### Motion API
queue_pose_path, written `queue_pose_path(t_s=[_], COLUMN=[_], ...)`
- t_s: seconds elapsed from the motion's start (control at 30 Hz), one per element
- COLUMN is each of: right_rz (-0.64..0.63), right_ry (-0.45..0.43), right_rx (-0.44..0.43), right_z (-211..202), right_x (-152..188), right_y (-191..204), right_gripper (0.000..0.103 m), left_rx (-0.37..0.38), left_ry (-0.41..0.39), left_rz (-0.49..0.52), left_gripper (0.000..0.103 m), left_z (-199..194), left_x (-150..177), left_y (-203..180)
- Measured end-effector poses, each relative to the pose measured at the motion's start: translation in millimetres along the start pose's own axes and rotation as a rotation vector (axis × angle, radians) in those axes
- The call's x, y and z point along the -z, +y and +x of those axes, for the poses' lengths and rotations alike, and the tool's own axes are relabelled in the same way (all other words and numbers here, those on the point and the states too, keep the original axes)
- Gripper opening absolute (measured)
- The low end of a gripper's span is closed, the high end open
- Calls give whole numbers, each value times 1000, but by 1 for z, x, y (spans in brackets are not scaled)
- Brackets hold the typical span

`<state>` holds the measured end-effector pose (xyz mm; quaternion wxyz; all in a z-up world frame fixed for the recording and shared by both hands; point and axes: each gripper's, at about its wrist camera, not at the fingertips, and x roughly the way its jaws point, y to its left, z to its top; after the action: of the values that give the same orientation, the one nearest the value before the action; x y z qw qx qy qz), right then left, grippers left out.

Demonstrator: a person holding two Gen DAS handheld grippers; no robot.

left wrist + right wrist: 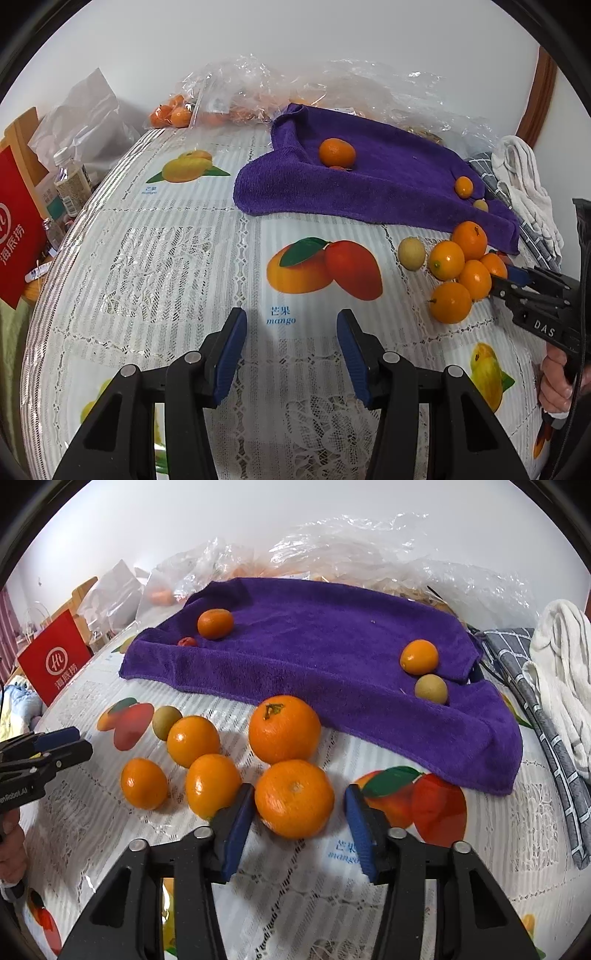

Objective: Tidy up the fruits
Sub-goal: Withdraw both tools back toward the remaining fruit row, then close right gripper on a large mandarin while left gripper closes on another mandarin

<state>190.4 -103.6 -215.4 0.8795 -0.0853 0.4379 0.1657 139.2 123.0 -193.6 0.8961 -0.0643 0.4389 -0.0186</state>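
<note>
Several oranges lie bunched on the fruit-print tablecloth in front of a purple towel. My right gripper straddles the nearest orange; the left pad is at its skin, and a narrow gap shows at the right pad. A small greenish fruit sits left of the bunch. On the towel lie an orange beside a tiny red fruit, and another orange above a greenish fruit. My left gripper hangs open over a printed mango, nothing between its fingers, left of the bunch.
Clear plastic bags with more oranges lie at the back against the wall. A red box and bottles stand past the table's left edge. A grey checked cloth and a white cloth lie right of the towel.
</note>
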Motion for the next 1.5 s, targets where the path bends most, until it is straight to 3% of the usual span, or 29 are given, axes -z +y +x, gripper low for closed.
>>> queue_pose_path(t_s=[0.3, 0.47, 0.67, 0.9, 1.3, 1.5], right_rz=[51, 101, 141, 176, 213, 209], right_ry=[-67, -95, -106, -101, -91, -87], right_rx=[35, 97, 128, 138, 143, 142], right_z=[-30, -50, -60, -59, -55, -54], right_x=[14, 25, 39, 48, 54, 53], right_y=[-19, -46, -66, -79, -87, -87], right_gripper=[39, 39, 39, 39, 39, 39], left_rx=[6, 141, 174, 191, 137, 155], left_ry=[-5, -1, -13, 10, 15, 5], left_rz=[-8, -25, 70, 78, 41, 0], left_gripper=[53, 53, 53, 53, 53, 37], left_z=[-5, -10, -8, -1, 16, 19], left_x=[5, 3, -1, -3, -3, -7], left_y=[0, -12, -57, -86, -99, -94])
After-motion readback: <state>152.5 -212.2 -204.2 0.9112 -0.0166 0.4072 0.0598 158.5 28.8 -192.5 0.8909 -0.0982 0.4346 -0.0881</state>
